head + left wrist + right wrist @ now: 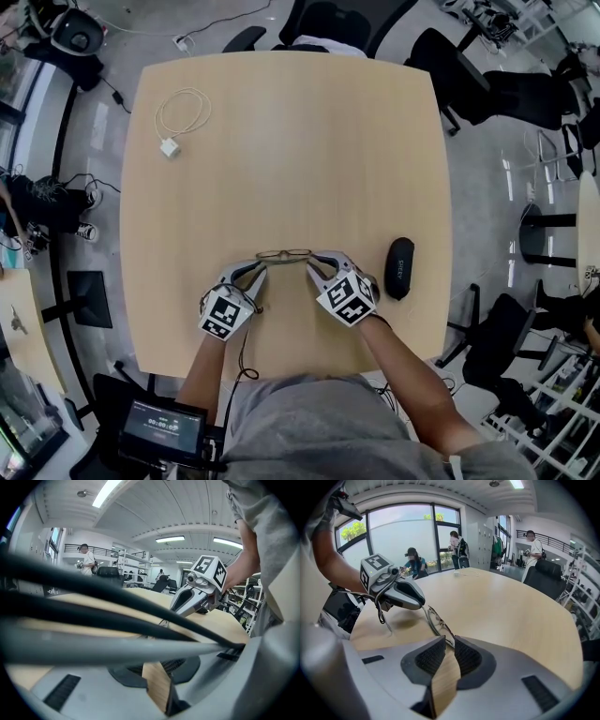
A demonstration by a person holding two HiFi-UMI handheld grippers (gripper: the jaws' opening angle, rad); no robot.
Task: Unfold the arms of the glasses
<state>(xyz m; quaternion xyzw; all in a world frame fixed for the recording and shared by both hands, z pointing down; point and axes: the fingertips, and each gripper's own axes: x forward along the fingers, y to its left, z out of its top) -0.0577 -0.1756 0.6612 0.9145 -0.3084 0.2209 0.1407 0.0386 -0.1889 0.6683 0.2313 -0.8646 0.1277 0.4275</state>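
jaws narrowly apart on both, clamping nothing: the left gripper [255, 272] and right gripper [314, 265] bracket the glasses [283, 253] – one at each end, likely where the unfolding happens – low on the table [281, 141], black case [399, 267] beside.

Glasses [283, 253] on wooden table [281, 141], left gripper [260, 269] and right gripper [312, 262] flanking (case [399, 267] nearby)

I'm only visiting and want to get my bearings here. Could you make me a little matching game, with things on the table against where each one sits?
Things:
1. glasses
2. black case
3. white charger with cable

Places:
A. far left part of the table
B. just to the right of the right claw
C. between the left claw and the right claw

Pairs: 1-C, 2-B, 3-A
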